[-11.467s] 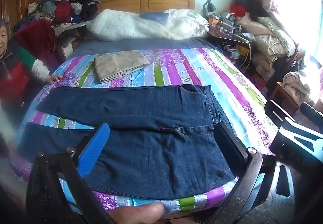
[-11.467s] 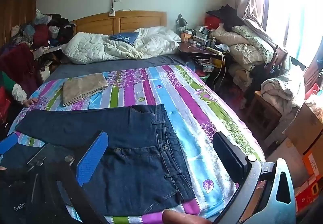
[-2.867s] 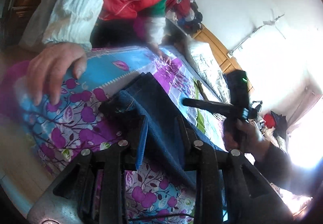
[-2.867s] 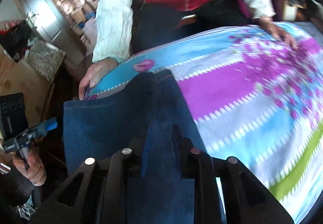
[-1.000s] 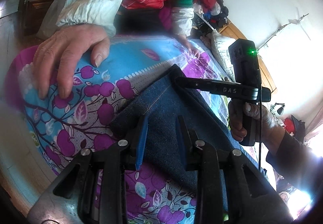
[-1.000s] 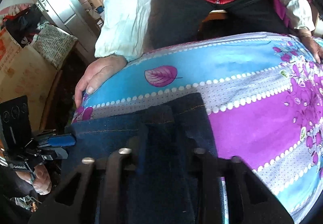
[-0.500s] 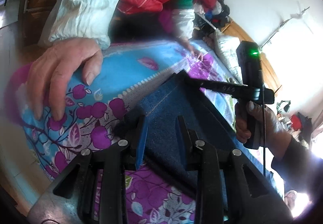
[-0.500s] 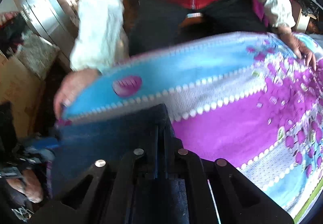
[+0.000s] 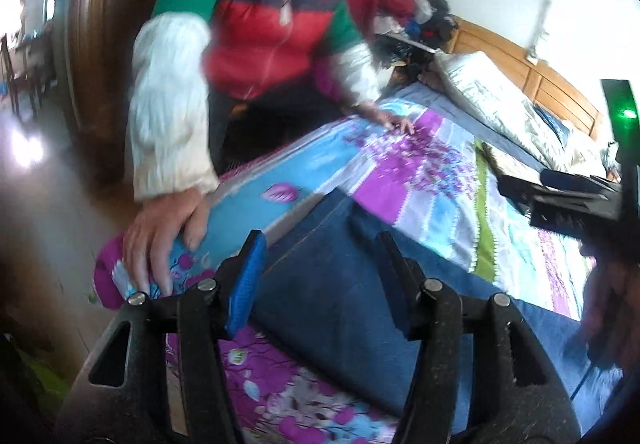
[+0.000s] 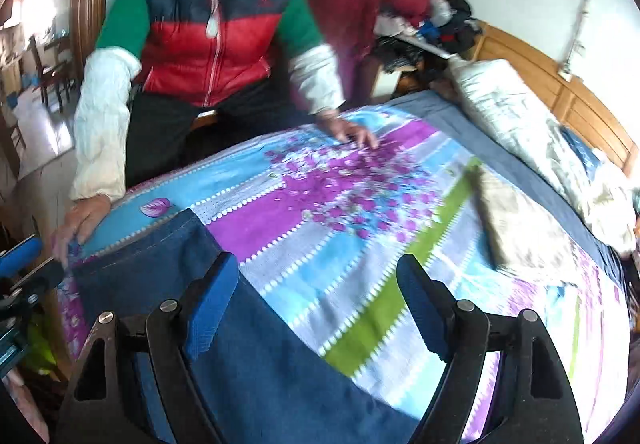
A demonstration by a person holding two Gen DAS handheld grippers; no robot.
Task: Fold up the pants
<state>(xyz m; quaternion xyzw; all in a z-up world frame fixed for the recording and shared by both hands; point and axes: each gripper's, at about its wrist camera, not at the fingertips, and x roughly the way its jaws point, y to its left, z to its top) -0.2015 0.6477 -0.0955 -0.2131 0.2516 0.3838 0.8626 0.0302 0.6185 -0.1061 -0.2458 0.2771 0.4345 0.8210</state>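
Dark blue denim pants (image 9: 328, 284) lie flat on the flowered bedspread (image 9: 420, 180), their leg ends near the bed's foot corner. My left gripper (image 9: 320, 240) hovers open just above the leg ends, with denim showing between its fingers but not clamped. In the right wrist view the pants (image 10: 168, 268) lie at lower left, and my right gripper (image 10: 316, 264) stands open over the bedspread (image 10: 340, 212) beside the pants' edge, holding nothing. The right gripper's body (image 9: 576, 200) shows at the far right of the left wrist view.
A person in a red, green and navy jacket (image 10: 212, 24) leans at the bed's far side, one hand (image 10: 76, 220) on the corner by the pant legs, the other hand (image 10: 352, 132) further along. Folded tan cloth (image 10: 520, 228), pillows (image 10: 512, 116) and a wooden headboard (image 10: 580, 100) lie beyond.
Both grippers were shut on the pant legs half a second ago; both have opened and let the denim go. They have lifted and pulled back, and the pants now rest flat.
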